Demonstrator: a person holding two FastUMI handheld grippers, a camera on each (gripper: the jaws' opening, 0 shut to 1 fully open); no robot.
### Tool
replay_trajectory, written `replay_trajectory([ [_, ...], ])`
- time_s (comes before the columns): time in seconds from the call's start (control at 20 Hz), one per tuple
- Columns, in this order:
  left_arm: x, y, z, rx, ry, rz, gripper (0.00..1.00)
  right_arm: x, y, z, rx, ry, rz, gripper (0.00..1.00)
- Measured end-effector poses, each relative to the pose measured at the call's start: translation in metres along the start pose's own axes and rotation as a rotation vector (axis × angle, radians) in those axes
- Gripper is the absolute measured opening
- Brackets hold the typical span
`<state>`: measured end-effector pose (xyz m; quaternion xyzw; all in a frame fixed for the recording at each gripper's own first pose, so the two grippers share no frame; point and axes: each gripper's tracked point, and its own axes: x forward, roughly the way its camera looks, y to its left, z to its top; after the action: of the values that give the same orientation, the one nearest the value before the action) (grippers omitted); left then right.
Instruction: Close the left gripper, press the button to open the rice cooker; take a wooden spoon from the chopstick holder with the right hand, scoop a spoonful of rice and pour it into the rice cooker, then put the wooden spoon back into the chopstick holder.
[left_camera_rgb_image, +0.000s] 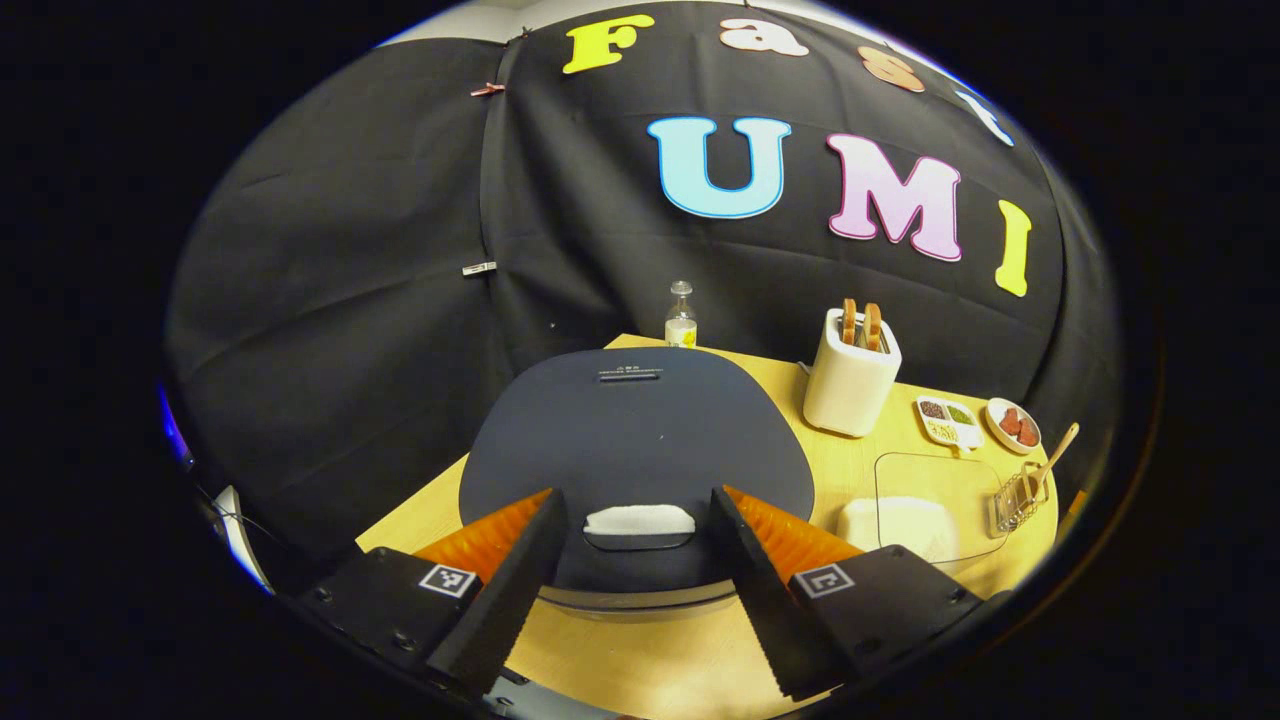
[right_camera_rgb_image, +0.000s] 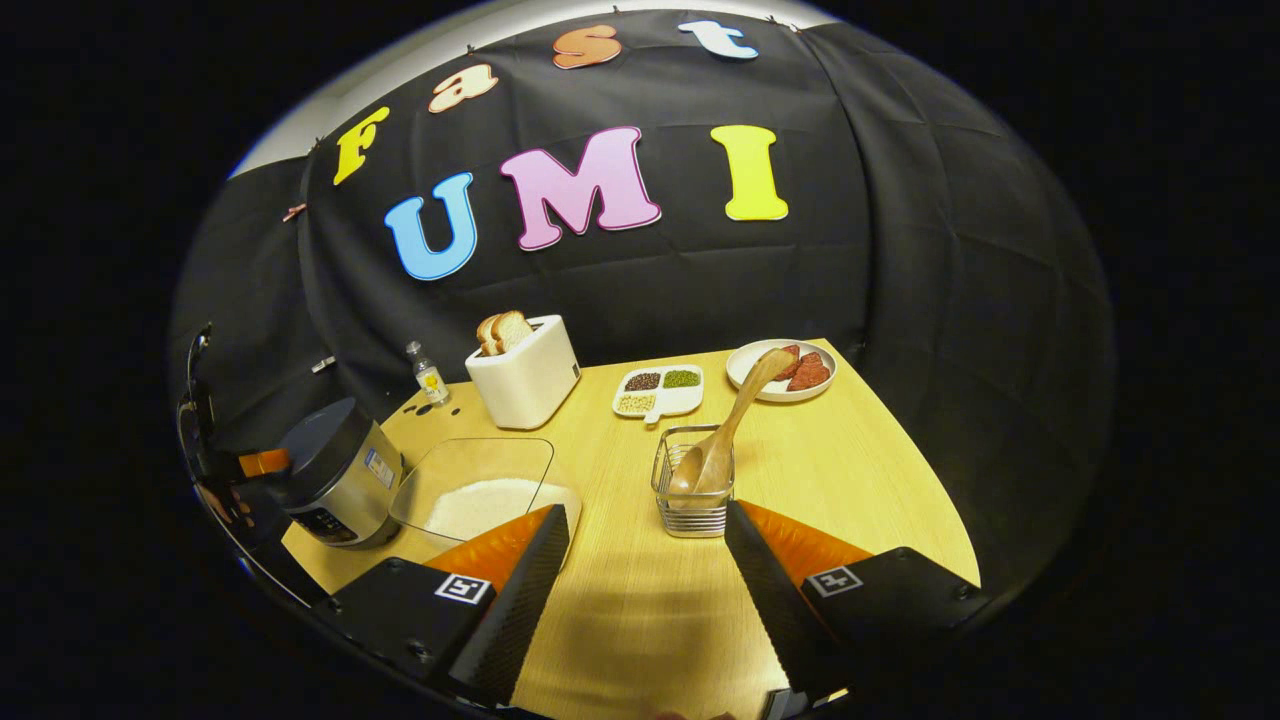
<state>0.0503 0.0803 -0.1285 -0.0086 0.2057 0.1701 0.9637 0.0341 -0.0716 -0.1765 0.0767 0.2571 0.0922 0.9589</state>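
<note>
Nothing of the task looks done yet. The left gripper hangs above the near edge of the dark round-lidded rice cooker, jaws wide, either side of its white release button; the lid is still down. The right gripper, jaws wide and empty, faces the wire chopstick holder on the yellow wooden counter, the wooden spoon standing in it. The clear dish of white rice lies to its left. Closing, pressing, scooping, pouring and returning all remain.

left gripper open above closed rice cooker, fingers flanking button.
</note>
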Motion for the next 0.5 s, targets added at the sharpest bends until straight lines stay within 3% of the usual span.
replay_trajectory([
  [0.25, -0.007, -0.006, 0.007, 0.003, -0.034, -0.002, 0.99, -0.02, -0.002, 0.014, 0.011, -0.065, -0.058, 0.98],
  [0.5, -0.049, -0.03, 0.064, 0.142, -0.271, -0.129, 0.96, -0.063, -0.002, 0.054, 0.052, -0.198, -0.139, 0.98],
])
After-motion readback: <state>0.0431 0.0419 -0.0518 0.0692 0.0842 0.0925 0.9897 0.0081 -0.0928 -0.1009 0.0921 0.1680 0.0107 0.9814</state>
